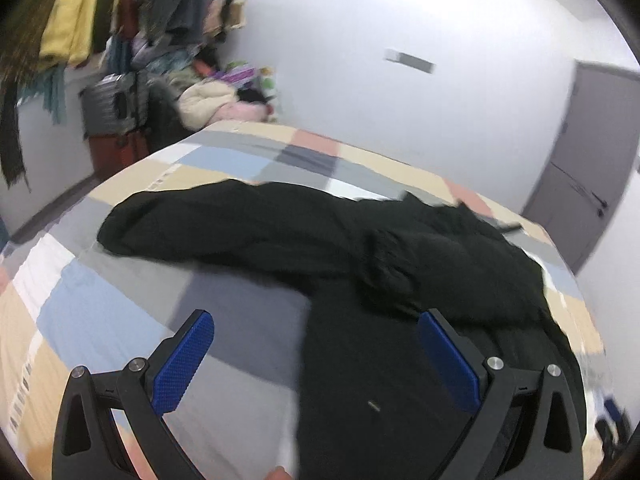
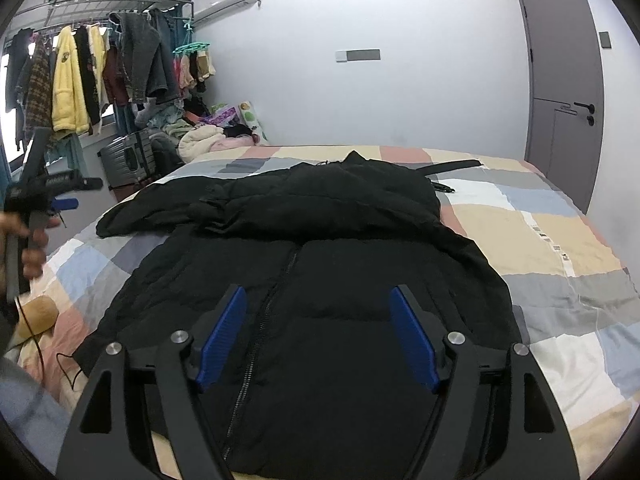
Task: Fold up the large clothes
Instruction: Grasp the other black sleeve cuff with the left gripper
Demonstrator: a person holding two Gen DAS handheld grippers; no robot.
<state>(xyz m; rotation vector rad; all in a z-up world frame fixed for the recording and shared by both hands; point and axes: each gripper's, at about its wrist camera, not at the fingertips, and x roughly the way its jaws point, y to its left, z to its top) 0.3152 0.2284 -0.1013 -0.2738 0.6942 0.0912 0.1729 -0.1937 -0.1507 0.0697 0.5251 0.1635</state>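
A black padded jacket [image 2: 320, 264] is lying front-up on a bed [image 2: 560, 240] covered by a patchwork sheet of grey, blue, beige and pink squares. Its zip [image 2: 264, 320] is running down the middle toward the right wrist camera, and its upper part (hood or sleeves, which cannot be told apart) is lying folded across the chest as a thick band. One sleeve end [image 1: 132, 224] is reaching out toward the side of the bed nearest the clothes rail [image 2: 100, 4].

The right gripper [image 2: 318, 334] is hovering over the lower front of the jacket with its blue pads [image 2: 222, 340] standing wide apart, nothing between them. The left gripper [image 1: 314, 360] is likewise spread and holding nothing, one finger over the sheet, the other over the black cloth; in the right wrist view it is appearing at the far left edge, gripped by a hand [image 2: 34, 240].

A grey door [image 2: 568, 92] is standing shut in the far wall.
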